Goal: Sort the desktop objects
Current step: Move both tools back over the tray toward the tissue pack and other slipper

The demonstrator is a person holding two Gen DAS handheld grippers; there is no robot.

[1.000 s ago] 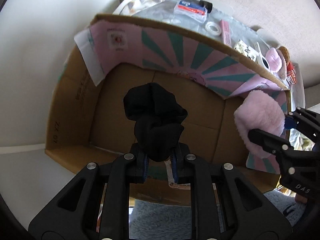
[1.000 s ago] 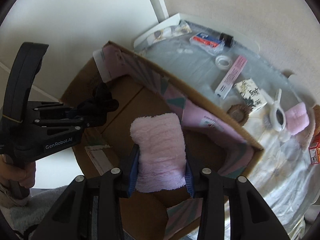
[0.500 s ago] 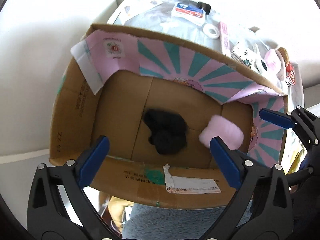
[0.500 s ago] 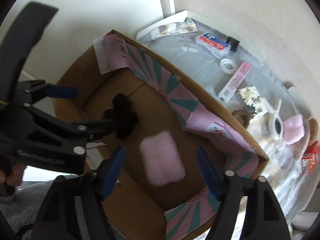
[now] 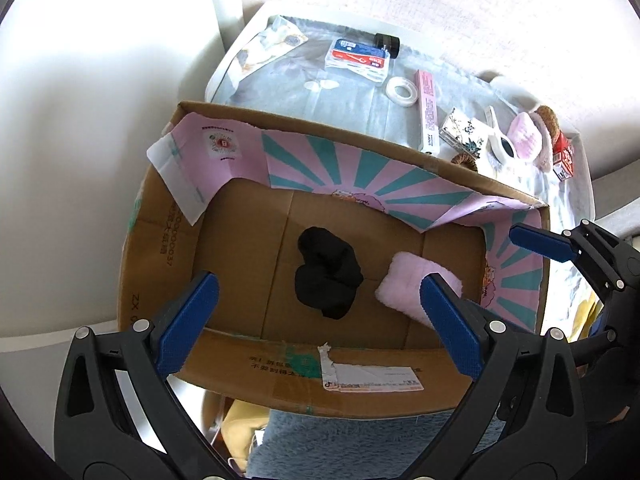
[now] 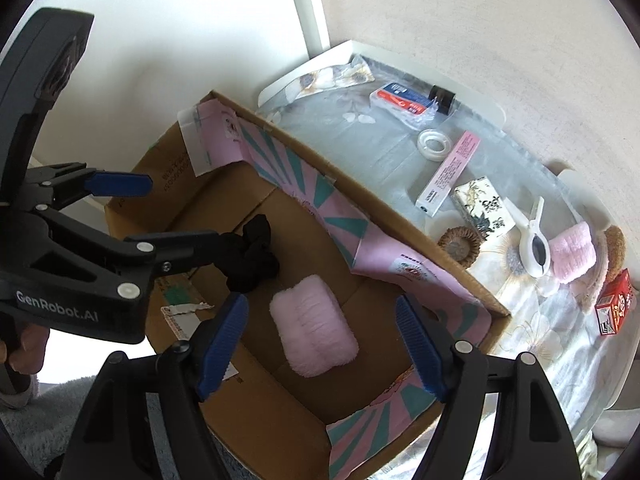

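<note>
An open cardboard box (image 5: pixel 280 364) (image 6: pixel 172 172) stands beside the table. On its floor lie a black fabric bundle (image 5: pixel 326 282) (image 6: pixel 252 260) and a pink fluffy roll (image 5: pixel 404 284) (image 6: pixel 314 324), side by side and apart. My left gripper (image 5: pixel 316 320) is open and empty above the box's near wall. My right gripper (image 6: pixel 320 340) is open and empty above the pink roll. The right gripper also shows at the right edge of the left wrist view (image 5: pixel 568 248), and the left gripper shows at the left of the right wrist view (image 6: pixel 120 220).
The table (image 6: pixel 360 136) behind the box carries a tape roll (image 6: pixel 434 144), a long pink box (image 6: pixel 448 174), a patterned box (image 6: pixel 484 208), a plastic packet (image 6: pixel 400 100), a woven coaster (image 6: pixel 458 246), a white clip, another pink roll (image 6: pixel 572 252) and a red carton (image 6: pixel 614 304). A wall stands at the left.
Both grippers opened and let go. The black bundle and the pink roll dropped onto the box floor. Both grippers have since risen higher above the box.
</note>
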